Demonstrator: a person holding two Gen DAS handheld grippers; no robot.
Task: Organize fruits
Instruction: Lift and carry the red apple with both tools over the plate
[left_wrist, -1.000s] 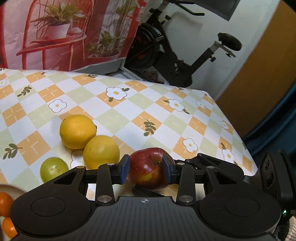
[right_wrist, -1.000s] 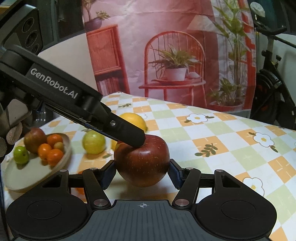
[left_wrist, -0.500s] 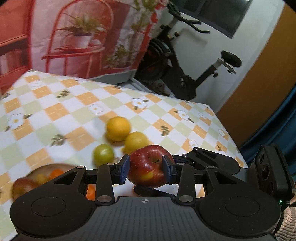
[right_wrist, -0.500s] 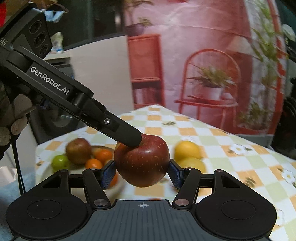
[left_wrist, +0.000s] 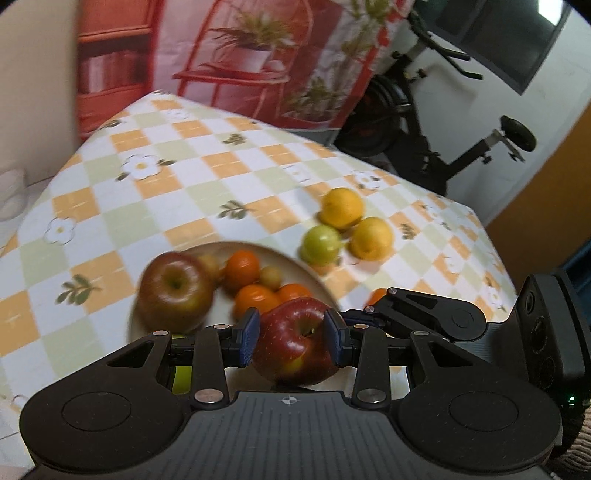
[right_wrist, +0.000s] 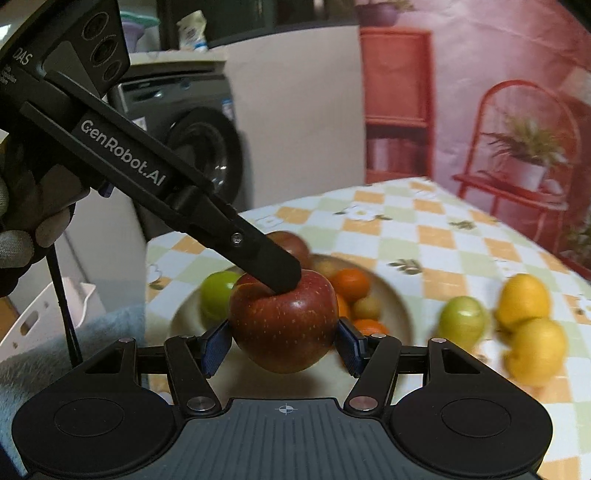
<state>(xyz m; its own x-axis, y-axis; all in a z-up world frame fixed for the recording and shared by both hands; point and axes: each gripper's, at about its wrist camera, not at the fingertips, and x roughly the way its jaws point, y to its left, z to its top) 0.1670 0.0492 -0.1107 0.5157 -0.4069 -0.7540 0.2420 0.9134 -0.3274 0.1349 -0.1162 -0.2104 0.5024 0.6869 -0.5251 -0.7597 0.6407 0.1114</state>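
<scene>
A red apple (left_wrist: 295, 343) is held in the air by both grippers at once. My left gripper (left_wrist: 293, 338) is shut on it, and my right gripper (right_wrist: 283, 345) is shut on it too (right_wrist: 283, 325). The apple hangs above the near rim of a beige plate (left_wrist: 295, 266) that holds a brownish-red apple (left_wrist: 173, 291), several small oranges (left_wrist: 243, 267) and small green fruits. The left gripper's finger (right_wrist: 258, 258) crosses the right wrist view and touches the apple's top.
Two yellow lemons (left_wrist: 341, 207) (left_wrist: 370, 238) and a green fruit (left_wrist: 320, 243) lie on the checkered tablecloth (left_wrist: 184, 192) right of the plate. An exercise bike (left_wrist: 424, 122) stands beyond the table. A washing machine (right_wrist: 199, 155) stands at the table's left end.
Both grippers have carried the red apple leftward, from beside the lemons to above the plate. The plate now lies straight ahead in both views.
</scene>
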